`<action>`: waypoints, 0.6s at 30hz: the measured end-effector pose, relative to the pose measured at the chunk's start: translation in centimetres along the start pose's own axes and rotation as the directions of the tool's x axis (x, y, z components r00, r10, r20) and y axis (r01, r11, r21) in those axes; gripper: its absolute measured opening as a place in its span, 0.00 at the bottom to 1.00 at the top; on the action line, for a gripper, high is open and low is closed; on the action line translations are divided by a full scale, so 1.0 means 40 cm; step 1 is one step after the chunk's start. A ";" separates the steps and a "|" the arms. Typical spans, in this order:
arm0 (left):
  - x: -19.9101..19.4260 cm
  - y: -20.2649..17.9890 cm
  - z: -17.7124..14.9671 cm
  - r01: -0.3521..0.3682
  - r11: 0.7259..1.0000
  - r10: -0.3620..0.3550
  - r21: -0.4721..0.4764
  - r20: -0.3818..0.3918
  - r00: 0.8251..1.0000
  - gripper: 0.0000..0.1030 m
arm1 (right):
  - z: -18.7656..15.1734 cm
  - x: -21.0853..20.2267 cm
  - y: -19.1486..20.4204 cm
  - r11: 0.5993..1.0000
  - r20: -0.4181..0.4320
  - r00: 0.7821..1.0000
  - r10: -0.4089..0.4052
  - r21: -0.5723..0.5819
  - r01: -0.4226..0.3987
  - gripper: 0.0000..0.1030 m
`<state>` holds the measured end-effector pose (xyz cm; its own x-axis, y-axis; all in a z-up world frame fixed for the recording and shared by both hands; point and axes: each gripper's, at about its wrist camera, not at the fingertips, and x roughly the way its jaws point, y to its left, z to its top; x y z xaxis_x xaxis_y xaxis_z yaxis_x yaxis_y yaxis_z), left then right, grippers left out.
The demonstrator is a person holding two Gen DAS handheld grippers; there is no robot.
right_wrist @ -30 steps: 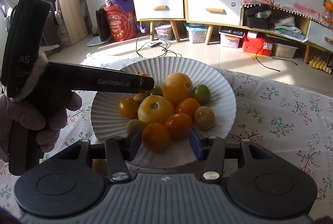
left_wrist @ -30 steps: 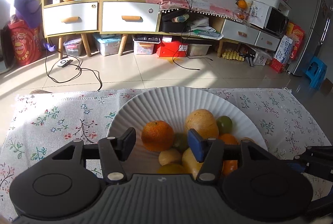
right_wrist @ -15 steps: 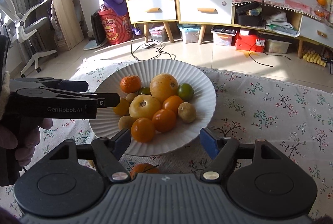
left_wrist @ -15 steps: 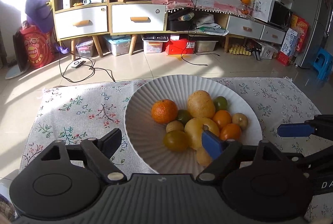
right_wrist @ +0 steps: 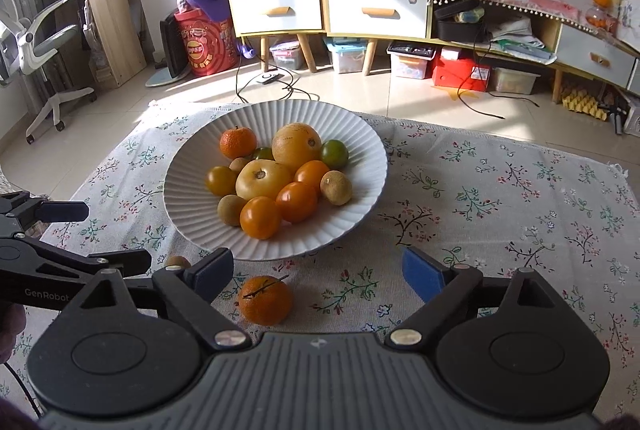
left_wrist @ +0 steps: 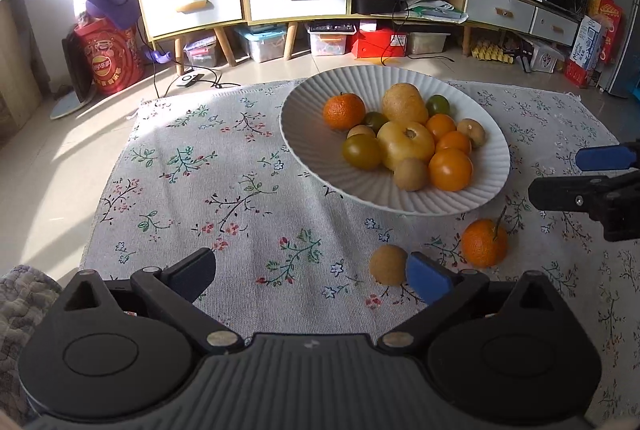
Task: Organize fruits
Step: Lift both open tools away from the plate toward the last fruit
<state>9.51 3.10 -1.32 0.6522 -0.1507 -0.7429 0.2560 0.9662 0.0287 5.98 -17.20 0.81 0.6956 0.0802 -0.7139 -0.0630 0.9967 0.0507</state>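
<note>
Plate [right_wrist: 280,246]: white ribbed dish lying mid-counter on the flowered cloth [left_wrist: 224,190], heaped with fruit, so it reads as the collecting place.
Loose mandarin [right_wrist: 265,300]: on the cloth just off the plate's near rim, towards the counter's near edge, stalk up; not yet gathered.
Loose brown fruit [left_wrist: 388,264]: on the cloth beside the mandarin, also outside the plate, just beside the left gripper's blue pad.
Left gripper [left_wrist: 312,276]: jaws have just been opening and stand spread wide; nothing pinched, bare cloth between them.
Right gripper [right_wrist: 318,272]: jaws have just been opening, spread, the mandarin lying low between them, untouched.
Open room: broad bare cloth towards the counter's left edge; the near strip is tight, with plate rim, two fruits and both tools close together.
Risk: probably round fruit rolling towards the near edge.
</note>
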 end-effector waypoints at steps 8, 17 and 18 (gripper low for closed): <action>0.018 -0.011 -0.060 0.036 0.998 -0.039 0.057 0.059 0.997 0.91 | -0.029 0.012 0.009 0.999 -0.002 1.000 -0.018 -0.028 0.017 0.91; 0.048 -0.044 -0.077 0.113 0.987 -0.123 0.110 0.090 0.988 0.73 | -0.054 0.042 0.022 0.998 -0.030 1.000 -0.009 -0.069 0.007 0.89; 0.051 -0.042 -0.076 0.126 0.986 -0.136 0.107 0.091 0.987 0.70 | -0.056 0.045 0.023 0.997 -0.033 0.999 -0.009 -0.073 0.007 0.88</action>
<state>8.22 1.81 -4.91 0.6734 -0.2991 -0.6760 0.4109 0.9117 0.0059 5.55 -16.15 -1.98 0.6724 0.0706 -0.7368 -0.1103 0.9939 -0.0054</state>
